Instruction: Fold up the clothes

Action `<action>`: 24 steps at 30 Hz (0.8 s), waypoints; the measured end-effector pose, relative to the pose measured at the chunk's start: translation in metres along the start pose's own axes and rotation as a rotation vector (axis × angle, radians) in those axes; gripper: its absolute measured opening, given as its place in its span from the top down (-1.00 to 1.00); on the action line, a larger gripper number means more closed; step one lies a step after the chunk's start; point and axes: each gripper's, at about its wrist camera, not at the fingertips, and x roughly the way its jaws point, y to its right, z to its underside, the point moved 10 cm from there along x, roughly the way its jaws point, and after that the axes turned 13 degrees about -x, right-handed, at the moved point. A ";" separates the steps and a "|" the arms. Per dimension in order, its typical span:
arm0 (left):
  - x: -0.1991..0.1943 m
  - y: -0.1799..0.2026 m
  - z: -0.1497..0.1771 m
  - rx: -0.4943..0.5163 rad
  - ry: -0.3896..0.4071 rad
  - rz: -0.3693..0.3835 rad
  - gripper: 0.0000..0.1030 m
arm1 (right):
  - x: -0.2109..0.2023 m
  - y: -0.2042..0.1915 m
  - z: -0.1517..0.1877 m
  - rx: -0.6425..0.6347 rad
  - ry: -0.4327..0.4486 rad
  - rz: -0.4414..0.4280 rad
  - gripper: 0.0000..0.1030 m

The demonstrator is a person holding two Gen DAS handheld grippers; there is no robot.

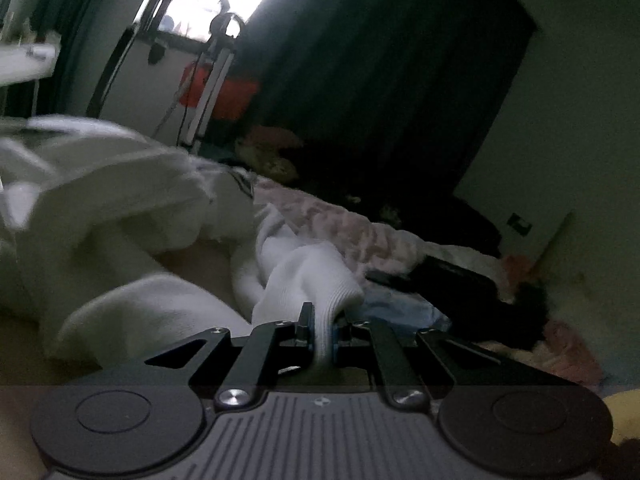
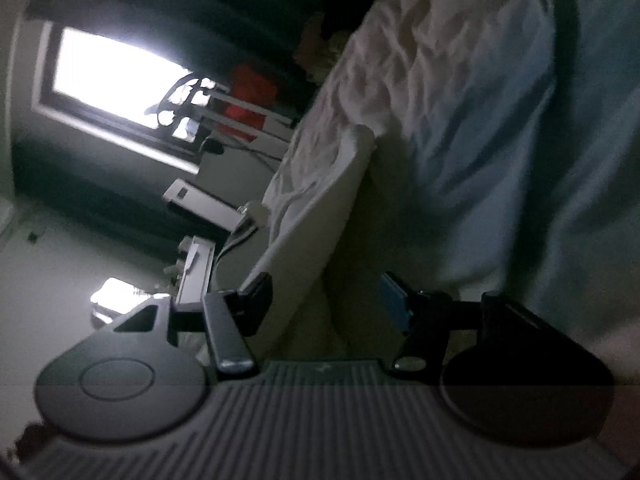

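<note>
In the left wrist view my left gripper point(image 1: 322, 322) is shut on the ribbed cuff of a white garment point(image 1: 308, 276). The cloth runs away from the jaws into a rumpled white heap point(image 1: 120, 200) on the left of the bed. In the right wrist view the camera is rolled sideways. My right gripper point(image 2: 326, 300) is open, its fingers point(image 2: 256, 294) wide apart, with nothing between them. A light blue garment point(image 2: 500, 140) lies just past the right finger on the bed.
A pink-patterned bedspread point(image 1: 352, 228) covers the bed. Dark clothing point(image 1: 472, 280) and a blue piece point(image 1: 400, 308) lie right of my left gripper. A bright window point(image 2: 116, 76), a white stand point(image 1: 212, 84) and a red object point(image 1: 224, 96) are beyond the bed. Dark curtains hang behind.
</note>
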 end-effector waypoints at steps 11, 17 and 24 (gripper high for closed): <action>0.035 -0.033 -0.010 -0.087 0.005 0.140 0.82 | 0.122 0.015 -0.055 -0.105 0.026 0.243 0.50; 0.054 -0.046 -0.015 -0.168 -0.002 0.188 0.71 | 0.119 -0.029 -0.103 -0.329 0.071 0.308 0.89; 0.069 -0.045 -0.015 -0.256 -0.058 0.241 -0.15 | 0.005 -0.067 -0.184 -0.369 0.381 0.266 0.89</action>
